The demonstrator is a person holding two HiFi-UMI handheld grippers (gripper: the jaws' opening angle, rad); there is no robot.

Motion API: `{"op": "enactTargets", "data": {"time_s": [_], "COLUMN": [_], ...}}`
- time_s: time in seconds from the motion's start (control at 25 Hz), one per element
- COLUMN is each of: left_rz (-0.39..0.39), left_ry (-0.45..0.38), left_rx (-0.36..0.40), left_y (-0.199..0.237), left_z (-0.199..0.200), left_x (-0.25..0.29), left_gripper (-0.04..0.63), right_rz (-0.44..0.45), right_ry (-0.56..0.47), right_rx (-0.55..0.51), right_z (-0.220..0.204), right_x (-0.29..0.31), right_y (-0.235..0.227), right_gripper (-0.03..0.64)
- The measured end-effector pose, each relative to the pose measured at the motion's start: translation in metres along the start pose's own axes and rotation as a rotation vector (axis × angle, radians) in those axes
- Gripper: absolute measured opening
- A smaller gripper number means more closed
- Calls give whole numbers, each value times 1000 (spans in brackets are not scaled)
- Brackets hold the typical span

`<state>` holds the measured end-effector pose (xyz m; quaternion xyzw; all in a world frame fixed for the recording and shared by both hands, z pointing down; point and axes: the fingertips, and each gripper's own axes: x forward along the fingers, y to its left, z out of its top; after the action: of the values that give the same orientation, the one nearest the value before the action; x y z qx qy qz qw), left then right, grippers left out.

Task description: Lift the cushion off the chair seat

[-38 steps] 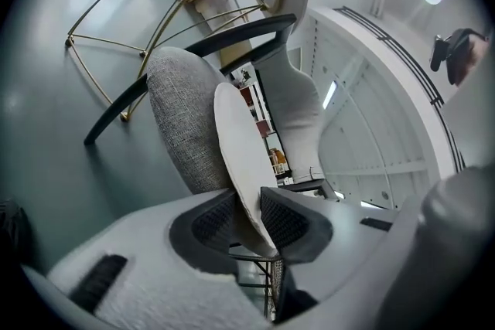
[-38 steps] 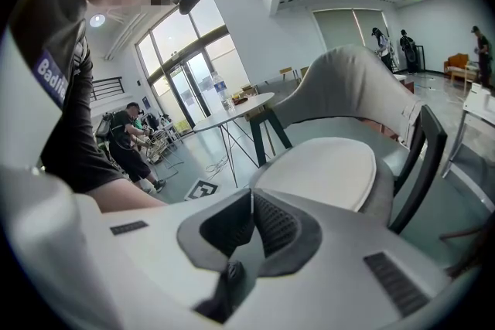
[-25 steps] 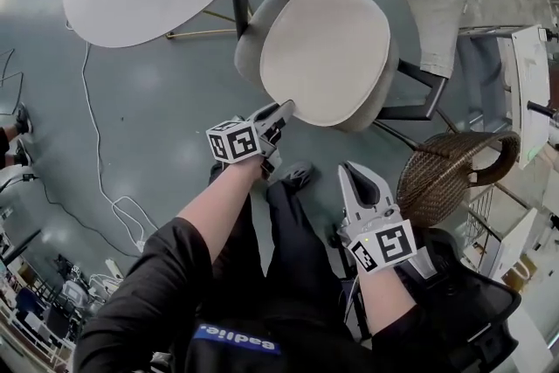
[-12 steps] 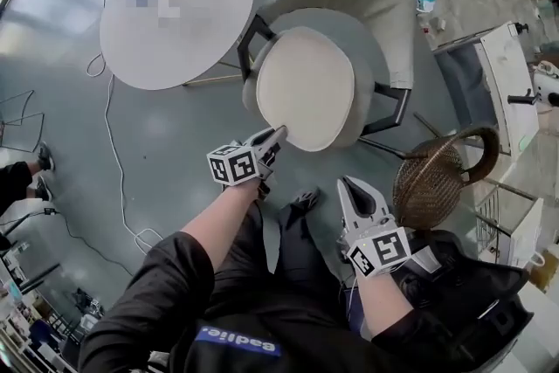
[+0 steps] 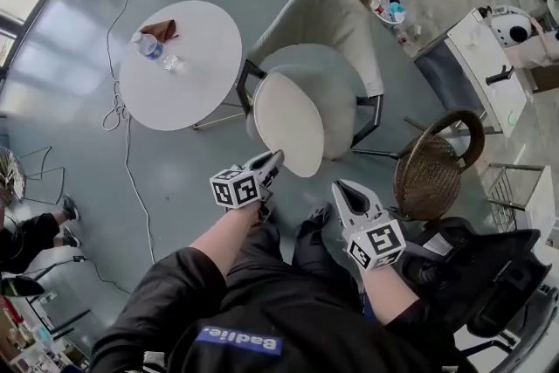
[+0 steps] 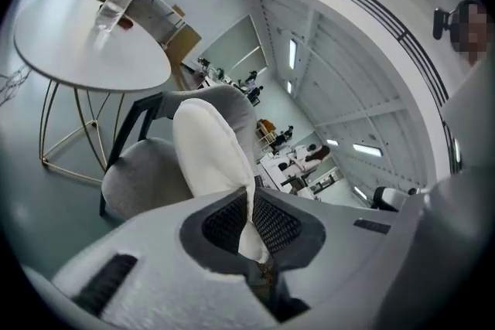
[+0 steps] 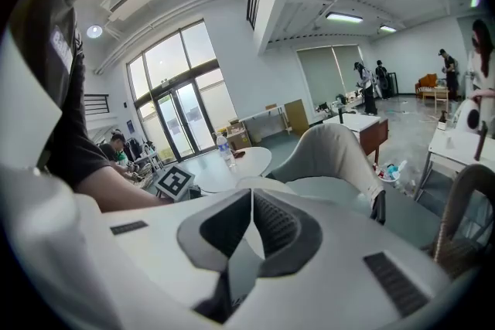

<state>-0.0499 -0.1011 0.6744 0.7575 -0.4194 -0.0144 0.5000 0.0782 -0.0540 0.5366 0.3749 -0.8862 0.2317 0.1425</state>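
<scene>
A cream oval cushion (image 5: 288,122) stands tilted up on edge over the grey seat (image 5: 341,87) of the armchair (image 5: 327,17), its near rim lifted. My left gripper (image 5: 272,160) pinches that near rim, and its jaws are closing on the fabric. In the left gripper view the cushion (image 6: 205,151) rises out of the left gripper (image 6: 249,201) with the rim pressed between the pads. My right gripper (image 5: 341,186) hangs to the right of the cushion, apart from it, jaws together and empty. In the right gripper view the right gripper (image 7: 249,197) points toward the armchair (image 7: 332,154).
A round white table (image 5: 179,65) with a water bottle (image 5: 148,45) stands left of the armchair. A dark wicker basket (image 5: 432,170) sits to the right by my right gripper. A white cable (image 5: 127,162) runs over the grey floor. Desks and people are farther back.
Both grippers have risen. The cushion, flat on the seat before, now tips up on edge with its near rim lifted in my left gripper.
</scene>
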Motion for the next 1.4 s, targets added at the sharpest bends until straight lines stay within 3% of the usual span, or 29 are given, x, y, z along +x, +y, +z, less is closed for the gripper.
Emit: {"op": "enactTargets", "data": {"time_s": [0.44, 0.92, 1.4], "left_rz": [21, -83, -196], "left_ry": [91, 89, 57], "left_rx": [244, 582, 732], "left_y": [-69, -163, -236], "left_z": [22, 46, 60], "left_x": [-50, -100, -124], "left_gripper": [32, 31, 31], "right_rz": [7, 29, 18], "right_ry": [-43, -95, -125], "right_rx": [-27, -119, -163], "right_z": [39, 88, 112], "right_x": [-14, -32, -56], "right_y": [21, 49, 64], "right_gripper": [29, 29, 29]}}
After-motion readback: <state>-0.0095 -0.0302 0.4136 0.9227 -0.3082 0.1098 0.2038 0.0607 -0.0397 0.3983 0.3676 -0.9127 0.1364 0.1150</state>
